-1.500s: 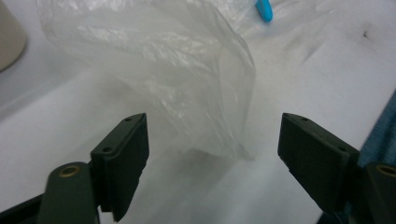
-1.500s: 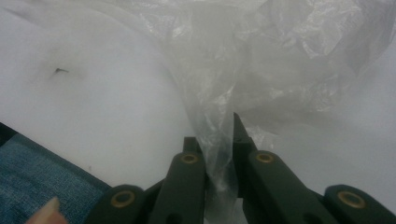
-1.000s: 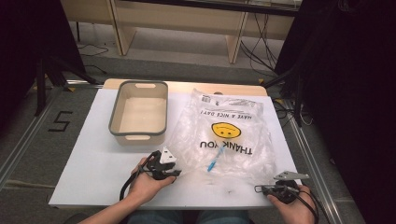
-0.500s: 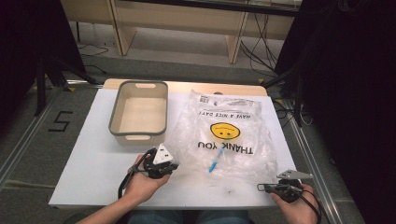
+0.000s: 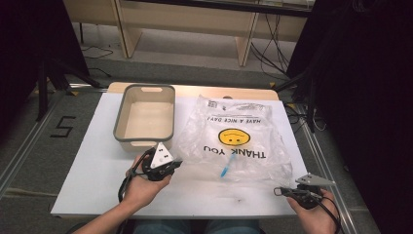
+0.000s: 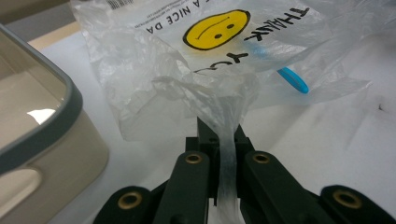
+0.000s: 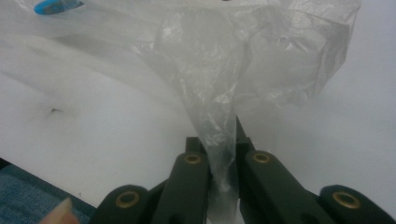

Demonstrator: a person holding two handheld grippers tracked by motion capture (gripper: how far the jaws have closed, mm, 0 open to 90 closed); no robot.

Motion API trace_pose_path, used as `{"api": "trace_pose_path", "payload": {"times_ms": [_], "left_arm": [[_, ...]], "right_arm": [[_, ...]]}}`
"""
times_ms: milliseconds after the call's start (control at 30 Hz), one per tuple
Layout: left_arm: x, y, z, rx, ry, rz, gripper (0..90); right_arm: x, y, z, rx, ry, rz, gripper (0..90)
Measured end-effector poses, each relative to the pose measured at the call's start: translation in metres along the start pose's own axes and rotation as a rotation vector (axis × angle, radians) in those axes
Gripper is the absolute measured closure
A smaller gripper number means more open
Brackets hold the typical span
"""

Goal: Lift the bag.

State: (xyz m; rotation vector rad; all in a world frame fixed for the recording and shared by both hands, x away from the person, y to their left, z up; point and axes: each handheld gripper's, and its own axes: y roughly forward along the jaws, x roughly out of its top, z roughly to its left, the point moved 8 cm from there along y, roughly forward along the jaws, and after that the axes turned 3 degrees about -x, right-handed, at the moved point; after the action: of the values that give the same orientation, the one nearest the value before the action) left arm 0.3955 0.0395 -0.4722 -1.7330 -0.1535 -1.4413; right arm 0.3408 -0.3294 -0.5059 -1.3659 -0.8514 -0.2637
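On the far left sits a smooth, empty tub [image 5: 144, 117]. The left gripper [image 5: 171, 165] has just closed its jaws on the thin, crinkly plastic bag's [image 5: 234, 136] near left corner, so lifting can start. The right gripper [image 5: 280, 191] pinches the near right corner.

Blue item [image 5: 226, 168] inside plastic bag [image 5: 234, 139], too blurred to identify
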Motion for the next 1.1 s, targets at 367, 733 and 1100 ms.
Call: {"api": "trace_pose_path", "payload": {"times_ms": [367,733,1100], "left_arm": [[0.011,-0.008,0.009,0.032,0.010,-0.047,89.3],[0.022,-0.016,0.014,0.048,0.016,-0.087,89.4],[0.032,-0.023,0.018,0.063,0.011,-0.124,89.3]], "right_arm": [[0.008,-0.007,-0.004,-0.022,-0.008,-0.039,90.0],[0.022,-0.017,-0.010,-0.052,-0.012,-0.107,90.0],[0.042,-0.033,-0.012,-0.098,-0.033,-0.202,90.0]]}}
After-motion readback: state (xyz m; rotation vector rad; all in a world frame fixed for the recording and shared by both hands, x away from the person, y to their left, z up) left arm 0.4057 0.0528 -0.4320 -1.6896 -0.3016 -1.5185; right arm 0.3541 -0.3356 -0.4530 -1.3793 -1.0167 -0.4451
